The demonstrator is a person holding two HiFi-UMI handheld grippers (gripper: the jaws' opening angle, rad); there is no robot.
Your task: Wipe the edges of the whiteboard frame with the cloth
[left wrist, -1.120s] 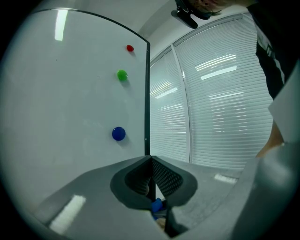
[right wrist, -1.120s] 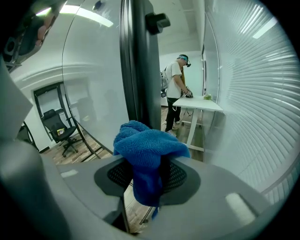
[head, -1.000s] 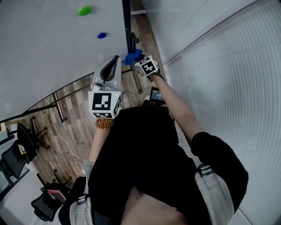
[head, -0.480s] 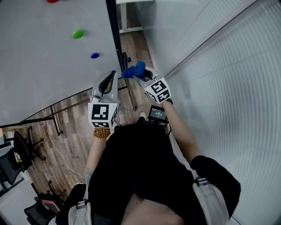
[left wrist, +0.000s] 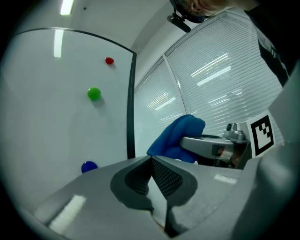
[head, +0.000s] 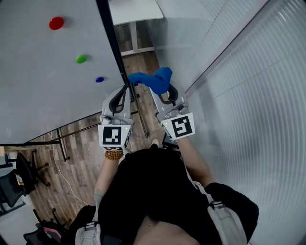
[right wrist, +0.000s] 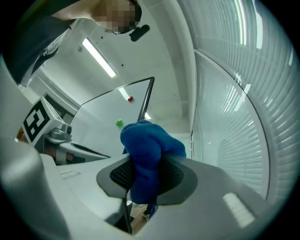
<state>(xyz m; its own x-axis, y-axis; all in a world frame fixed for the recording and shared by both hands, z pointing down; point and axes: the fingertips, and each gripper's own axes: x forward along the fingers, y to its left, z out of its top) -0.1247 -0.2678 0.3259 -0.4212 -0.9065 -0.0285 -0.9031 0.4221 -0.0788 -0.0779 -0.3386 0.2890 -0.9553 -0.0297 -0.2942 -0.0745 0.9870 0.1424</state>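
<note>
The whiteboard (head: 43, 72) fills the left of the head view, and its black frame edge (head: 114, 52) runs down its right side. My right gripper (head: 161, 90) is shut on a bunched blue cloth (head: 152, 78). The cloth's left end reaches the frame edge. In the right gripper view the blue cloth (right wrist: 147, 147) bulges out between the shut jaws of my right gripper (right wrist: 146, 172), with the frame edge (right wrist: 146, 101) beyond. My left gripper (head: 124, 91) is shut and holds nothing, just left of the cloth at the frame. From the left gripper view, the left gripper (left wrist: 151, 159), the cloth (left wrist: 177, 137) and the frame edge (left wrist: 131, 103) all show.
Red (head: 56, 22), green (head: 81, 59) and blue (head: 99, 79) magnets stick to the board. A glass wall with blinds (head: 239, 86) stands close on the right. A white table (head: 135, 9) is behind the board; stand legs (head: 62, 139) and office chairs (head: 24, 162) are on the wood floor.
Both grippers have risen along the frame edge, the right one carrying the blue cloth upward. The red magnet has come into the head view.
</note>
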